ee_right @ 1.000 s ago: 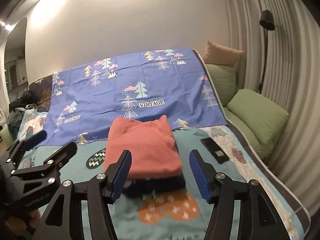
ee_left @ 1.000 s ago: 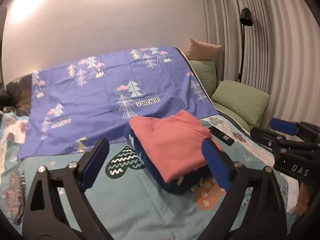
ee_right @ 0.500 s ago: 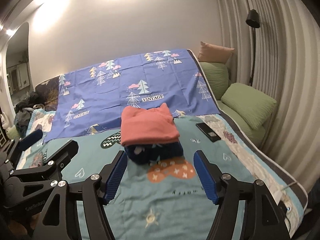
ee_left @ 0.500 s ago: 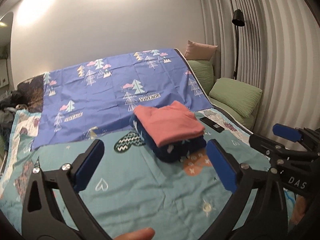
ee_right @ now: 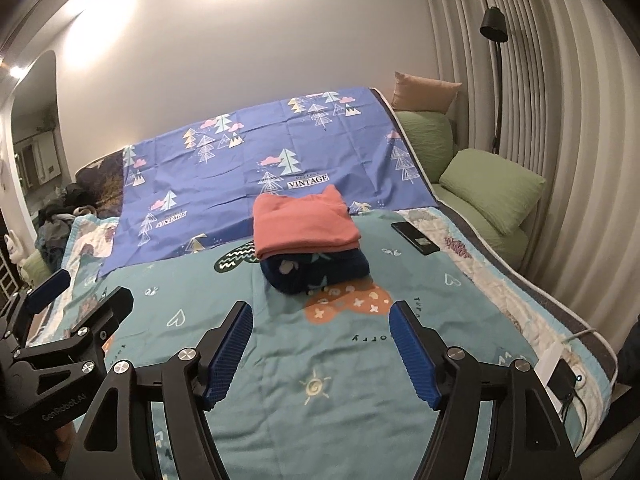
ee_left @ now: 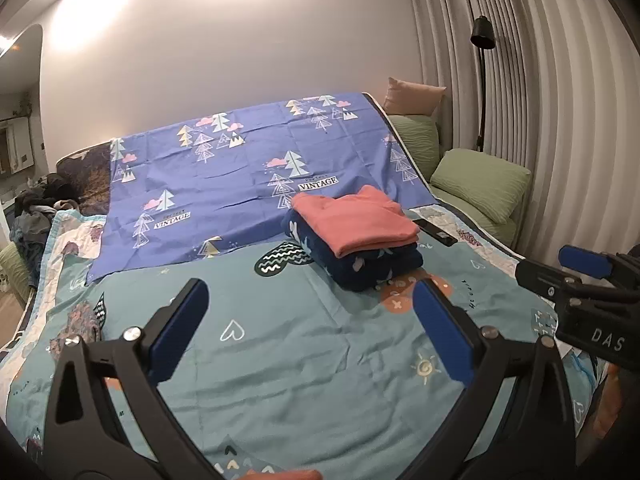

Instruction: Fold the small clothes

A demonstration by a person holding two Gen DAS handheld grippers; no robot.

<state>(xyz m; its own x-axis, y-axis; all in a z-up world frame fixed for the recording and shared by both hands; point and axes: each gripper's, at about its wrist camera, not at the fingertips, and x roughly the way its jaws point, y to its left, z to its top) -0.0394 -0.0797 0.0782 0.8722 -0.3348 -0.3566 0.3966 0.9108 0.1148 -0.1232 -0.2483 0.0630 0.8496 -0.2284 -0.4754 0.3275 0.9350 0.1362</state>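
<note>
Folded coral-pink garment (ee_left: pixel 354 220) sits flat on top of a folded navy patterned garment (ee_left: pixel 370 266), the two making a neat stack on the teal quilt (ee_left: pixel 280 344), roughly mid-bed, just in front of the near edge of the blue tree-print sheet (ee_left: pixel 240 168). Black phone (ee_right: pixel 415 238) lies on the quilt just right of the stack, not touching it. Green pillows (ee_right: pixel 494 188) and a floor lamp (ee_right: pixel 494 24) sit along the curtain side.

Left gripper (ee_left: pixel 308 332) hovers above the quilt, short of the stack, jaws spread fully wide, nothing between them. Right gripper (ee_right: pixel 322 350) likewise hangs over the quilt in front of the stack, jaws partly apart, holding nothing. Both are well clear of the clothes.
</note>
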